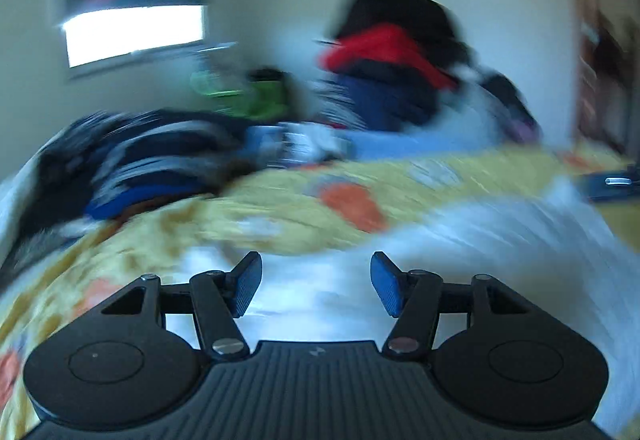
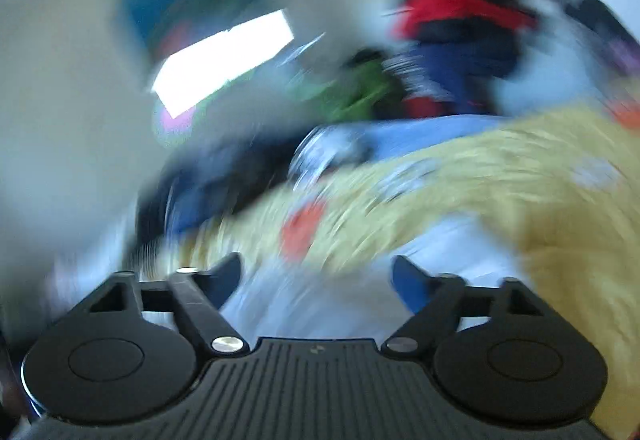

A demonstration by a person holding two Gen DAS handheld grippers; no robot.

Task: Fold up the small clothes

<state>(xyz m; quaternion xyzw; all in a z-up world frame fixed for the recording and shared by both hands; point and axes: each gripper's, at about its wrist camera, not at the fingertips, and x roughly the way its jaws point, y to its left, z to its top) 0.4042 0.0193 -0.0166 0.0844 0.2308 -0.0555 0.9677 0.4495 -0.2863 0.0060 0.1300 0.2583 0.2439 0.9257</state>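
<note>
Hovering over white garment (image 1: 460, 240) on yellow bedspread (image 1: 280, 208) | left gripper (image 1: 316, 286) spread wide, nothing held | right gripper (image 2: 316, 280) likewise released | 2 blurred views

Left gripper (image 1: 316, 286): black ribbed body, two round black discs, silver pivot screws, blue textured pads (image 1: 385, 288). Right gripper (image 2: 316, 282): same black build, silver screws, pads blurred blue.
</note>
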